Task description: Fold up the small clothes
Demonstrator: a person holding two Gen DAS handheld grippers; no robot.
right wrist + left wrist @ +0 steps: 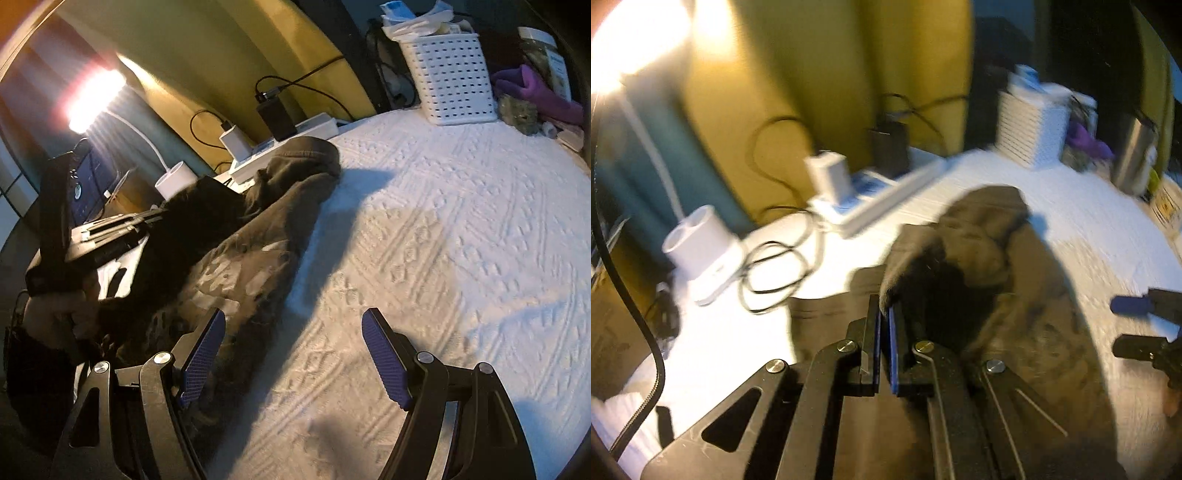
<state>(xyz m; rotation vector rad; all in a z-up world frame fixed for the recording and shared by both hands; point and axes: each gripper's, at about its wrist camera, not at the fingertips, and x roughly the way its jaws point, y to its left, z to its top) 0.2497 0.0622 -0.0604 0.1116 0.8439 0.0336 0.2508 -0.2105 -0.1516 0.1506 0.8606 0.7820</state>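
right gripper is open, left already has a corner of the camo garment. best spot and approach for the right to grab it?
Probably the near edge of the camo garment, just ahead of the right gripper. Its left finger already overlaps the cloth; the other sits over bare white bedspread. Come in low from the bedspread side, sliding one finger under that free edge. The left gripper is shut on the raised far corner, so this grip spreads the fabric.

white textured bedspread [461, 229] bears olive garment [258, 236], white basket [452, 81], power strip [295, 138].
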